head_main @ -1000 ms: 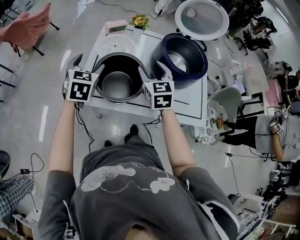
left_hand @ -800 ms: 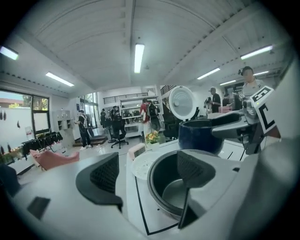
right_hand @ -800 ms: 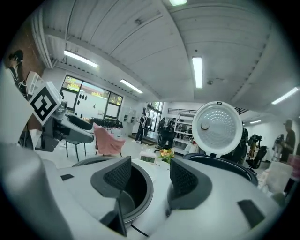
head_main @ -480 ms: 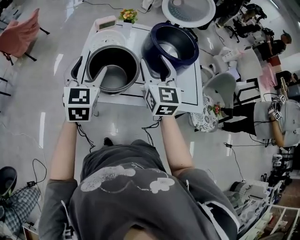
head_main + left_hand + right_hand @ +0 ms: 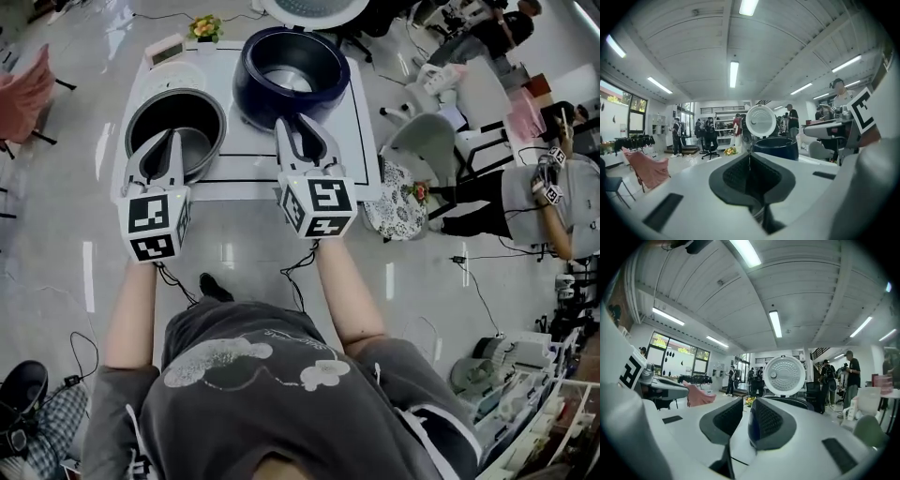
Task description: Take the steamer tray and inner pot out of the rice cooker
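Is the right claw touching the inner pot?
Apart. In the head view bare table separates the right claw from the inner pot; the right gripper view shows its jaws, which have just been closing, with nothing between.

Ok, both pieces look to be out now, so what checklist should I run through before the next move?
1. Inner pot out of the rice cooker: ok, it stands on the table beside the cooker.
2. Steamer tray out: ok, it lies behind the pot.
3. Cooker cavity empty: ok, only its bare bottom shows.
4. Left claw empty: ok, it has just closed and is shut on nothing.
5. Right claw empty: ok, it has just been closing; a narrow gap remains with nothing in it.
6. Claws clear of the pot: ok, neither touches it.
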The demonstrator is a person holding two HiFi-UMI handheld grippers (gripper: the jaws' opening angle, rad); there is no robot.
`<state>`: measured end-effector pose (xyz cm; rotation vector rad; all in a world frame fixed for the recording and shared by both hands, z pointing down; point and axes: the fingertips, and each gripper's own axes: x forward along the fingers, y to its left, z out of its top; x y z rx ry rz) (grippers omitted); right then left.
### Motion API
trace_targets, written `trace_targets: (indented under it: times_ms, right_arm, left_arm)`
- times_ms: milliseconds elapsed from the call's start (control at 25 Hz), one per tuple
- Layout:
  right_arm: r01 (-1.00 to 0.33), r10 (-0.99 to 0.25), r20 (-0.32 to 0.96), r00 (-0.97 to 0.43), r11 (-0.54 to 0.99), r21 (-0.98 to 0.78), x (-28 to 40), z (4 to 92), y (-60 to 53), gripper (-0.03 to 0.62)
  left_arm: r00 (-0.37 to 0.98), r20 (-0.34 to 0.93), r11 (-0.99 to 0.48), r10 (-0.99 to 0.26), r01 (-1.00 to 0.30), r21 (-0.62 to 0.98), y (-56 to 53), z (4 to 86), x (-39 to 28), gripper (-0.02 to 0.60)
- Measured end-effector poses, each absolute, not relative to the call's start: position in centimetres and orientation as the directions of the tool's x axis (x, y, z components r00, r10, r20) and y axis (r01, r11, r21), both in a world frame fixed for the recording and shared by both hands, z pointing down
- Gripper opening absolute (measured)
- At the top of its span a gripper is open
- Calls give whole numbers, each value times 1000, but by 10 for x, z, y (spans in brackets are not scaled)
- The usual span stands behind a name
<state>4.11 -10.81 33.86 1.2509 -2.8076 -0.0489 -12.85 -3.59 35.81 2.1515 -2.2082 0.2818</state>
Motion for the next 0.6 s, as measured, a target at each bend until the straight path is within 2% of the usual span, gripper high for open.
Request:
trace_targets:
  times_ms: [240, 600]
  right_arm:
    - [-734, -734, 80, -674, 678, 29, 89, 347, -88, 34]
    - [-721, -716, 150, -682, 692, 22, 139, 365, -50, 29]
  left_arm:
    - [69, 205, -85, -976, -994, -69, -27, 369, -63, 8]
    - [52, 253, -73, -966, -994, -76, 1, 381, -22, 8]
